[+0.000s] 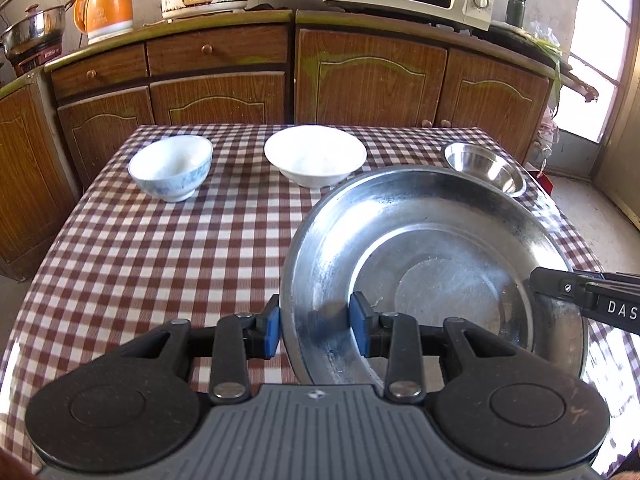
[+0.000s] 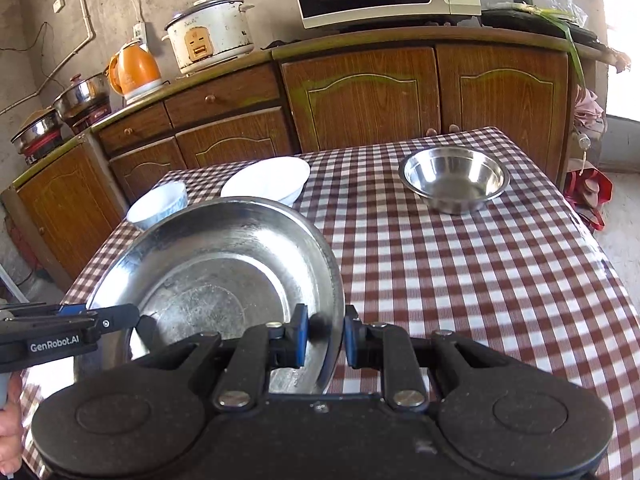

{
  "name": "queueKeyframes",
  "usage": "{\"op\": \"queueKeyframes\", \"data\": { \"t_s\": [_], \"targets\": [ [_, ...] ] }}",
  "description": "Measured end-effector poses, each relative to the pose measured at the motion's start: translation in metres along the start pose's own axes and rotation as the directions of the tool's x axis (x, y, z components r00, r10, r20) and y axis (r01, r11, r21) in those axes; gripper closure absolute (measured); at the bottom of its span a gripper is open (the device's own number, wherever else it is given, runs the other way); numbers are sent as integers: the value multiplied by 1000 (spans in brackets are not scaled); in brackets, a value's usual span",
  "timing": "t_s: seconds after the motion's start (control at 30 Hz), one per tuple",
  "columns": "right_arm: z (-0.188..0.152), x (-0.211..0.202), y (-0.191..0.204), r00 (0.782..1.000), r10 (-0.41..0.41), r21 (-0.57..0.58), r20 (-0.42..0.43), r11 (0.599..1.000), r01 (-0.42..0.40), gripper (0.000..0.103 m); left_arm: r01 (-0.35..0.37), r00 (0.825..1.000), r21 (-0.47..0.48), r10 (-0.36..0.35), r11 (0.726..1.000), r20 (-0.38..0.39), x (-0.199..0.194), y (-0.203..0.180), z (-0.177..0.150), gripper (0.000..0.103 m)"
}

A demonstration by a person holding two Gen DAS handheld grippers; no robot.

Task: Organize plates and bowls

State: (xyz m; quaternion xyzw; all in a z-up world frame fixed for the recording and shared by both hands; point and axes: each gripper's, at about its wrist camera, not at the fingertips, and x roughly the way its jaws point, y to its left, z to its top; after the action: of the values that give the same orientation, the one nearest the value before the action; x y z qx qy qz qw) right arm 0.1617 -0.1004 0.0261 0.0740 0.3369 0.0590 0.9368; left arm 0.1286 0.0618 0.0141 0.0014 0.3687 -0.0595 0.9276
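The large steel plate is held off the checked worktop by both tongs at once. The left tongs are closed on its left rim, one blue pad outside the rim and one on the inner slope. The right tongs are clamped on the opposite rim in the same way, and their black finger shows at the plate's right edge in the left wrist view. The plate sits tilted, its far edge higher than the near one.

Beyond the plate, a plain white bowl stands on the worktop, just past the plate's far rim. Left of that bowl, well apart from the plate, is a white bowl with blue pattern. A small steel bowl stands past the plate's right side, near the worktop's far right corner.
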Motion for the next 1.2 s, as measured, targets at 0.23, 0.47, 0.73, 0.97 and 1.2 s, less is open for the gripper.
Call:
{"op": "queueKeyframes", "data": {
  "t_s": [0.23, 0.47, 0.73, 0.97, 1.2],
  "targets": [
    [13, 21, -4, 1000, 1, 13, -10, 1000, 0, 79, -8, 1000, -1, 8, 1000, -8, 16, 2, 12, 67],
    [19, 48, -5, 1000, -5, 14, -30, 1000, 5, 79, -13, 999, -10, 13, 1000, -35, 37, 6, 16, 67],
    [19, 83, -7, 998, -9, 12, -65, 1000, 10, 79, -20, 997, -23, 18, 1000, -75, 63, 13, 17, 67],
    [14, 110, -7, 996, -16, 11, -91, 1000, 17, 79, -26, 994, -31, 22, 999, -104, 86, 18, 18, 67],
    [12, 130, -9, 994, -26, 4, -105, 1000, 26, 78, -27, 992, -46, 21, 999, -124, 103, 22, 20, 67]
  ]
}}
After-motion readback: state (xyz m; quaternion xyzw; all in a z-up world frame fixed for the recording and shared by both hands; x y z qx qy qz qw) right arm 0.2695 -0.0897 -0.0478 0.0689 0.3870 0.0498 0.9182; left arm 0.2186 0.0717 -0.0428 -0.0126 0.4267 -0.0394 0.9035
